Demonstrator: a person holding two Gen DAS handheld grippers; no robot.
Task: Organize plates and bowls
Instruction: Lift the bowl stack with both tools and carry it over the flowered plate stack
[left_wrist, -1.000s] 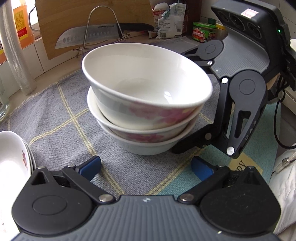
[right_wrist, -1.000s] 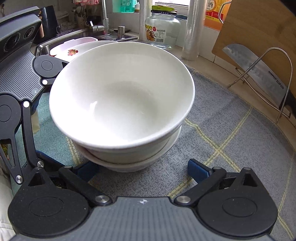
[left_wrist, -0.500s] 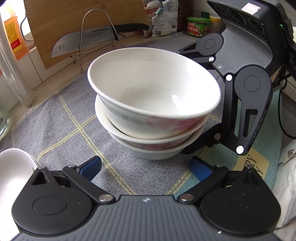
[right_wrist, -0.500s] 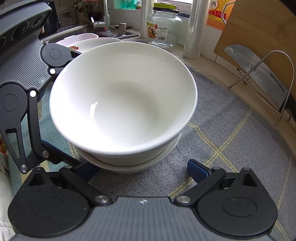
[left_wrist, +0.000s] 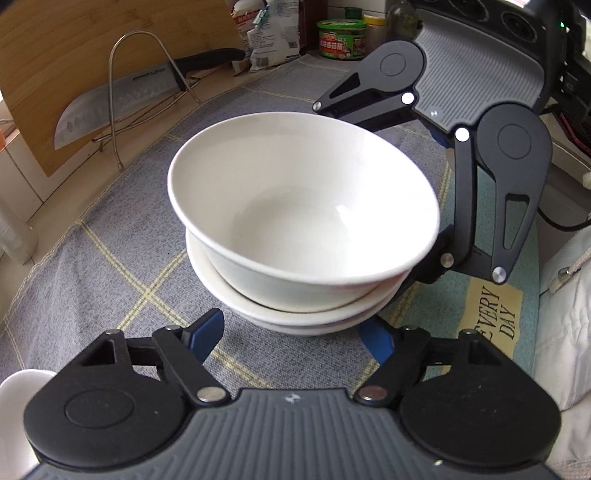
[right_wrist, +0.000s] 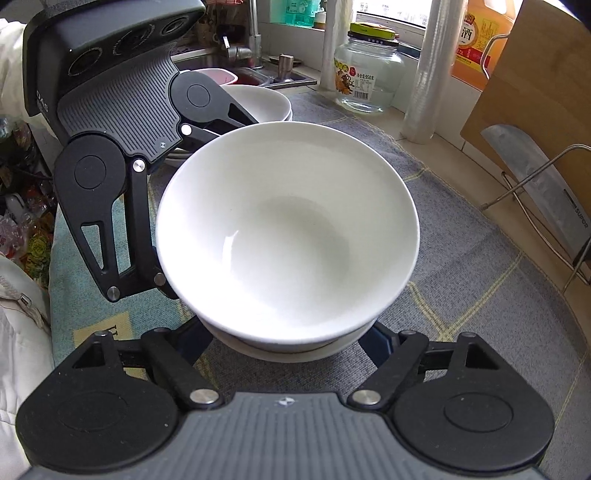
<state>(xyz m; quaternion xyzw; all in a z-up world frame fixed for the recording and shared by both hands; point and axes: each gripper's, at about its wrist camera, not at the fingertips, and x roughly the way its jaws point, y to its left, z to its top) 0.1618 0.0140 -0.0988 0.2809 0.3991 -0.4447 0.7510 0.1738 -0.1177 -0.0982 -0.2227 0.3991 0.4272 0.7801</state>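
Your left hand-held gripper (left_wrist: 291, 332) and right hand-held gripper (right_wrist: 284, 339) are both closing around the bowls (left_wrist: 303, 206) (stacked mid-table, pads not visibly pressing), knife (left_wrist: 114, 99) at ten o'clock.

I work at a kitchen counter covered by a grey cloth (left_wrist: 110, 236) with pale yellow checks. Far left in my left view, a wooden board (left_wrist: 74, 55) leans against white wall tiles (left_wrist: 18, 173), with a knife (left_wrist: 118, 99) on a wire rack (left_wrist: 147, 74) before it. Packets (left_wrist: 273, 33) and a green tub (left_wrist: 341, 38) stand at the far edge. In my right view, daylight comes through a window (right_wrist: 399, 14); under it stand a glass jar (right_wrist: 369, 77), an orange bottle (right_wrist: 476, 40), and a sink (right_wrist: 258, 70) with a tap (right_wrist: 255, 37) to the left.
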